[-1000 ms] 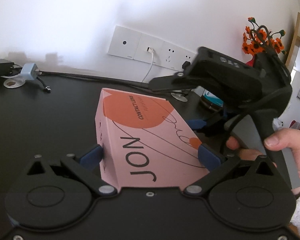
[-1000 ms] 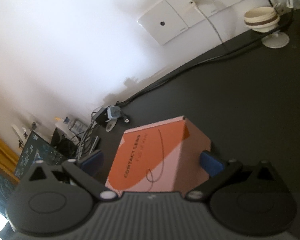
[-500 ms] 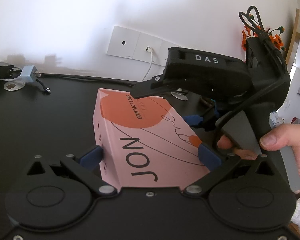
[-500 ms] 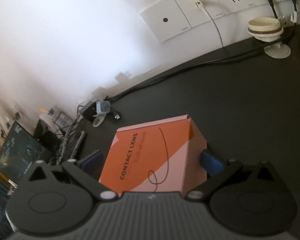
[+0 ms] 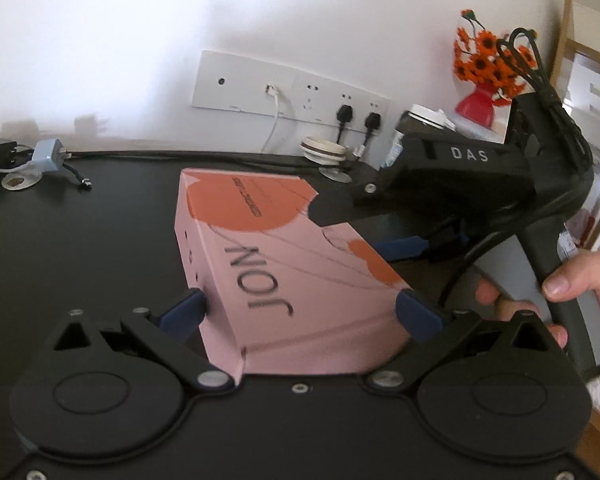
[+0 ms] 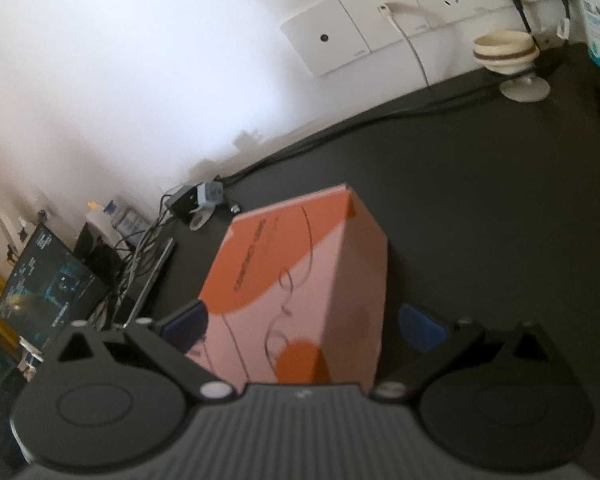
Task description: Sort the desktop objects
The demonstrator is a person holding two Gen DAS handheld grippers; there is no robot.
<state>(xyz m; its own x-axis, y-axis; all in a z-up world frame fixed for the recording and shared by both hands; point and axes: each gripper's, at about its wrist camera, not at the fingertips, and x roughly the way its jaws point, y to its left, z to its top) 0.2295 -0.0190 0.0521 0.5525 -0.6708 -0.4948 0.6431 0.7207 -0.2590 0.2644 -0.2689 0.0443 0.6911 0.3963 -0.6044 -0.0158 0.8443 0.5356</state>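
Gripping the pink box (image 5: 300, 272) between closed pads, the left hand-held gripper (image 5: 300, 312) steadies it; the right hand-held gripper (image 6: 300, 324) stands open around it, probably to take over.

A home desk corner, by the look of it. The black desktop (image 5: 80, 248) runs against a white wall carrying a row of sockets (image 5: 292, 92) at 12 o'clock, with two plugs in. A red vase of orange flowers (image 5: 484, 80) stands at 2 o'clock, chargers and cables (image 6: 196, 200) lie at 10 o'clock, and a lit monitor (image 6: 48, 276) sits at 9 o'clock.
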